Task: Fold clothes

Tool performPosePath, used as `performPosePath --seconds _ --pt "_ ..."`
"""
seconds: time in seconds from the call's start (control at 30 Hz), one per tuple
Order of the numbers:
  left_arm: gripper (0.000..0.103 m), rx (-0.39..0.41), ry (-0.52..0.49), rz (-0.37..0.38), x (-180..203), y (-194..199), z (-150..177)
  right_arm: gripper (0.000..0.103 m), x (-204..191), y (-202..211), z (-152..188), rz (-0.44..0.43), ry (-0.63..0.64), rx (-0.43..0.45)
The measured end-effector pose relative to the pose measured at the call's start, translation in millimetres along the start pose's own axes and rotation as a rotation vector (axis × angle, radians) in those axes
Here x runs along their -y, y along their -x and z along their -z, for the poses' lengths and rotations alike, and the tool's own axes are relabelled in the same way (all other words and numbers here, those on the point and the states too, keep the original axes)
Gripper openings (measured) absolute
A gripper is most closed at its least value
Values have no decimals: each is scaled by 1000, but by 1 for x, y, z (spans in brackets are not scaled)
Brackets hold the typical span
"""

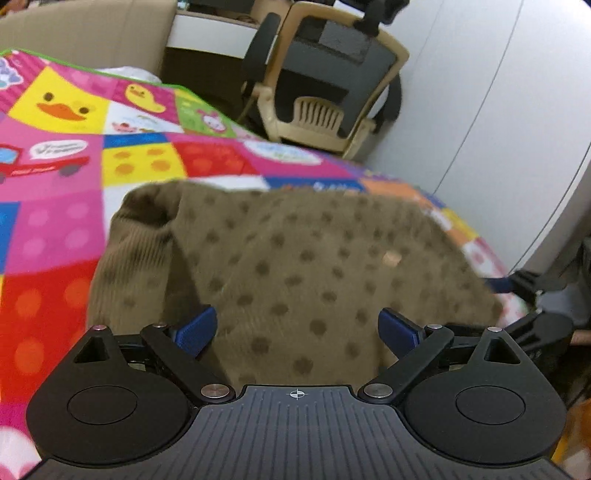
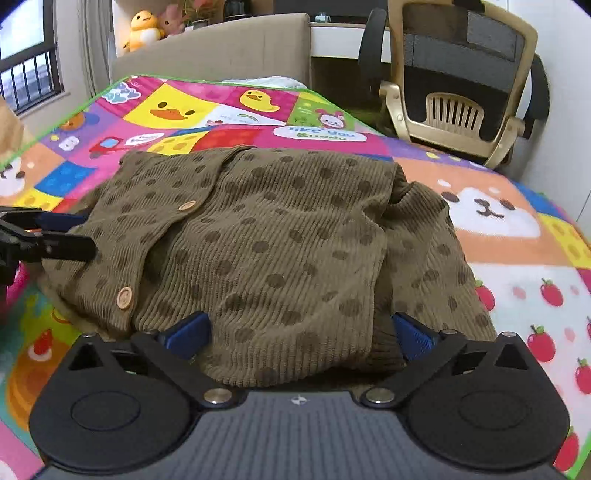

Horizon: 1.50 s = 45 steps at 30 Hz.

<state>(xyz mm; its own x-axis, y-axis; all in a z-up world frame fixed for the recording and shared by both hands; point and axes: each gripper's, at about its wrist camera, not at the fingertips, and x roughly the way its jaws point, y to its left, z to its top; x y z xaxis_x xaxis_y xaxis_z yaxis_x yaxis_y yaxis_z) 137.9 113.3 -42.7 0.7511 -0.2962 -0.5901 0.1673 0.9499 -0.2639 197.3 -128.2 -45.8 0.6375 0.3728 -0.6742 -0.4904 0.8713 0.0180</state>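
Blue pads on my left gripper [image 1: 297, 330] stand wide apart with nothing pinched between them; the brown cloth only lies beyond the gap, and I read that as jaws readied to take an edge. My right gripper [image 2: 301, 332] is the same, blue pads spread about as wide as they go, straddling the near hem without pressing on it. I judge both are held low and tilted down at the near edge so each can bite a corner for the coming fold

Outward from the jaws lies the one garment, a brown knit cardigan [image 2: 280, 236] with darker dots, already gathered into a rough rectangle on the patchwork play mat [image 2: 491, 236] that covers the bed. Its button placket runs diagonally on the left side in the right wrist view, and I count two wooden buttons [image 2: 124, 296] showing; a ribbed sleeve or side bulges out on the right, not yet tucked flat

Further out I count one office chair [image 2: 458, 81] past the far corner, one headboard [image 2: 210, 48], and on the ledge behind it one yellow duck plush [image 2: 143, 29]; a pink toy beside it is too small to be sure of
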Motion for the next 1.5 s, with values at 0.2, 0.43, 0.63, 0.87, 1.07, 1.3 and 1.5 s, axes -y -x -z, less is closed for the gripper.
performPosePath --seconds 0.2,0.43,0.63,0.87,1.07,1.3,1.5 --pt "101 24 -121 -103 24 -2 12 103 -5 8 7 21 -10 18" --pt "101 30 -120 -120 25 0 15 103 -4 38 -18 32 -33 170" --pt "102 35 -105 -105 22 0 15 103 -3 -7 -12 48 -101 15" --pt "103 37 -98 -97 21 0 14 103 -9 -7 -4 34 -88 9" --pt "103 40 -91 -92 20 1 14 103 -13 -7 -4 33 -63 5" --pt "103 45 -83 -85 19 1 14 103 -13 -7 -3 39 -66 14" --pt "103 124 104 -86 -2 37 22 103 -11 -6 -2 32 -75 19"
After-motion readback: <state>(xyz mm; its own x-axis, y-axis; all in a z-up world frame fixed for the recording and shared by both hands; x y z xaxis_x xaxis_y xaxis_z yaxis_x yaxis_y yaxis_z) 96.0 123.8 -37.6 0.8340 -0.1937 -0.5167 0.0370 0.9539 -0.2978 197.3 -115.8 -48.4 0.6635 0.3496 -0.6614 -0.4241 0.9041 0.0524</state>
